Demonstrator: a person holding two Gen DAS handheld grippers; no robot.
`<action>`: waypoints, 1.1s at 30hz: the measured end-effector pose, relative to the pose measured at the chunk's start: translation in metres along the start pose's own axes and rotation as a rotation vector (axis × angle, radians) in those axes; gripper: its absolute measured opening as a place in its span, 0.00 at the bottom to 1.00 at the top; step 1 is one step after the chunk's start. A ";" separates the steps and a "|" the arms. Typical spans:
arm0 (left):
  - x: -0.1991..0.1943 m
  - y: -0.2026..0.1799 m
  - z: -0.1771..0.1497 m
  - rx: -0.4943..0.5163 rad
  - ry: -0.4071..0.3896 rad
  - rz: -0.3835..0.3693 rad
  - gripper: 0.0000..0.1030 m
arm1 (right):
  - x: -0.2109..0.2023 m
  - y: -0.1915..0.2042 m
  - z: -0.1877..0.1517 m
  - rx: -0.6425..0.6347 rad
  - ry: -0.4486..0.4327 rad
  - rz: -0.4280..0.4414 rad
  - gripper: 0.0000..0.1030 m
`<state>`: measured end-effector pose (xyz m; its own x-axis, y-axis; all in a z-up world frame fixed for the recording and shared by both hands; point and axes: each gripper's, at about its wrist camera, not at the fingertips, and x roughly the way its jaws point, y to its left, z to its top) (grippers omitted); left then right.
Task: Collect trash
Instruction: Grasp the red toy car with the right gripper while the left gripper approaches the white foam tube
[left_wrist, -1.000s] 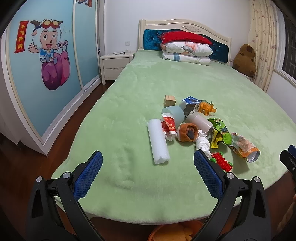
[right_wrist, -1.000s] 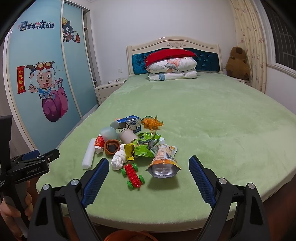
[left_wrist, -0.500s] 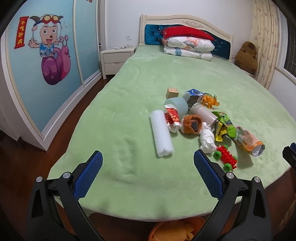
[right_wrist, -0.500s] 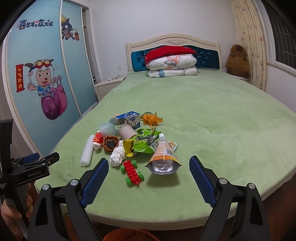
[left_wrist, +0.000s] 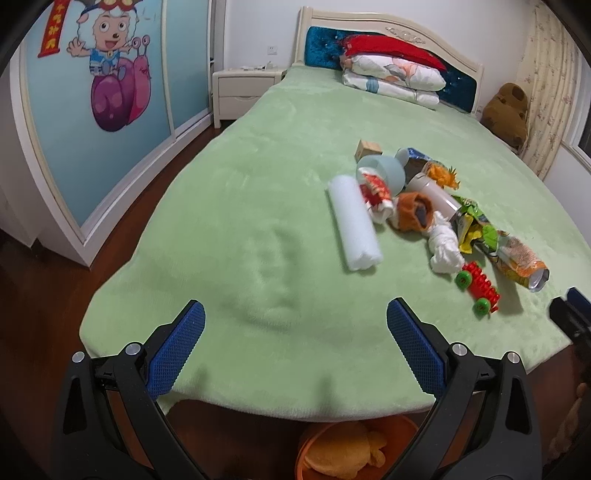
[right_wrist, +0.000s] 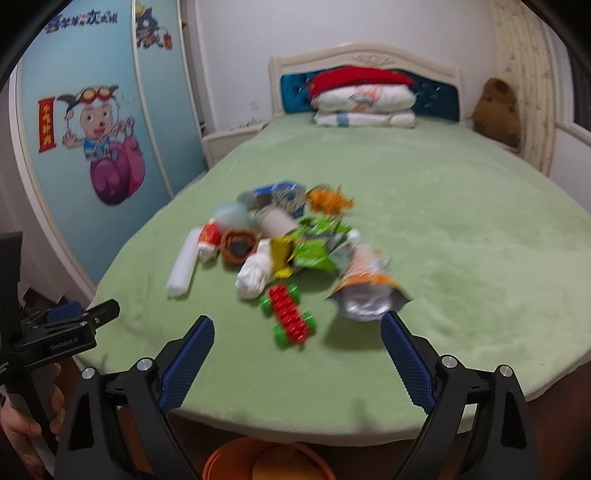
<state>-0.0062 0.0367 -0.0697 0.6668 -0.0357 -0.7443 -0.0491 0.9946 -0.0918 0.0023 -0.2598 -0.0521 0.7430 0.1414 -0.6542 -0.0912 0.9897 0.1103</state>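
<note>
Trash and toys lie in one loose heap on the green bed cover (left_wrist: 236, 206), toward your right-hand side of the foot of the bed. Your left gripper (left_wrist: 295, 325) hangs above the foot edge with its blue-padded jaws spread wide and nothing between them; your right gripper (right_wrist: 297, 341) does the same, jaws apart and bare, with the red toy car (right_wrist: 290, 317) just ahead of its gap. In the heap, a white foam roll (left_wrist: 355, 227) lies nearest the left gripper, lengthwise toward the headboard. Beside it sits a small red-and-white wrapper (left_wrist: 376, 195), touching a pale blue cup (left_wrist: 382, 170) on its side and a brown furry pot-shaped thing (left_wrist: 413, 212). A crumpled white tissue (left_wrist: 445, 247) lies between that brown thing and the toy car. Green snack wrappers (right_wrist: 317, 240) and a yellow one overlap next to the tissue, and an orange foil snack bag (right_wrist: 367, 291) lies open-mouthed toward your right gripper, close in front of its right finger. Farther back you have a blue carton (right_wrist: 286, 195), an orange toy dinosaur (right_wrist: 328, 199) and a wooden block (left_wrist: 367, 148). An orange bin (left_wrist: 351, 448) stands on the floor below the bed edge, under both grippers. The right wrist view is blurred.
</note>
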 end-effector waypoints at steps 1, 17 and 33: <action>0.001 0.001 -0.002 -0.001 0.005 -0.002 0.93 | 0.008 0.004 -0.002 -0.005 0.022 0.007 0.87; 0.001 0.023 -0.016 -0.030 0.027 0.002 0.93 | 0.128 0.008 0.004 -0.064 0.234 -0.059 0.87; 0.003 0.023 -0.018 -0.054 0.037 -0.021 0.93 | 0.104 -0.003 -0.001 0.009 0.199 -0.003 0.36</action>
<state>-0.0187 0.0572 -0.0860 0.6404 -0.0611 -0.7656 -0.0758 0.9869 -0.1422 0.0791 -0.2482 -0.1212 0.5972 0.1414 -0.7895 -0.0827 0.9899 0.1147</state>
